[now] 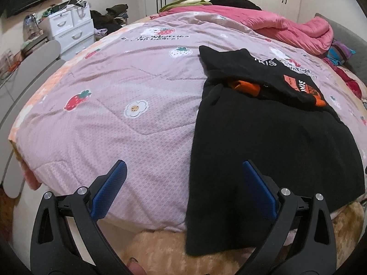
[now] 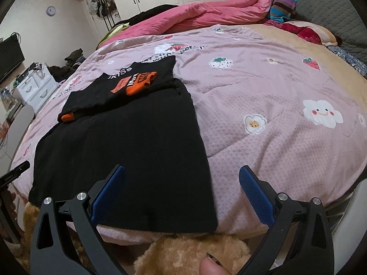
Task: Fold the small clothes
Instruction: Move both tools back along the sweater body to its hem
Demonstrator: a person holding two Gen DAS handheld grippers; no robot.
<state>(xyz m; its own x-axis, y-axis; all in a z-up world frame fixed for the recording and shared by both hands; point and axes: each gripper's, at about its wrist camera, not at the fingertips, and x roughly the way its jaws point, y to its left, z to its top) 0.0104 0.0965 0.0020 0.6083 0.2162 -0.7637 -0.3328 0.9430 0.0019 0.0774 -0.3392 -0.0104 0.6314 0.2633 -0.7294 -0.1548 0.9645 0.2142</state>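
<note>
The black garment [image 2: 123, 142] is lying lengthwise away from both grippers, hem nearest. The right gripper [image 2: 182, 183] is hovering jaws apart at its right hem corner; the left gripper [image 1: 184, 178], equally parted, at its left edge.

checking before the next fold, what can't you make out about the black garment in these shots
- Black garment: near hem hangs over the bed edge, left wrist view.
- Orange cuff: its sleeve is tucked under the folded top.
- Printed lettering: partly folded under, unreadable, right wrist view.

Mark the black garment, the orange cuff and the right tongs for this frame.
black garment [image 2: 128, 151], right wrist view, middle of the flat body.
orange cuff [image 2: 141, 83], right wrist view, on the orange band.
right tongs [image 2: 182, 174], right wrist view, midway between the open fingertips.
</note>
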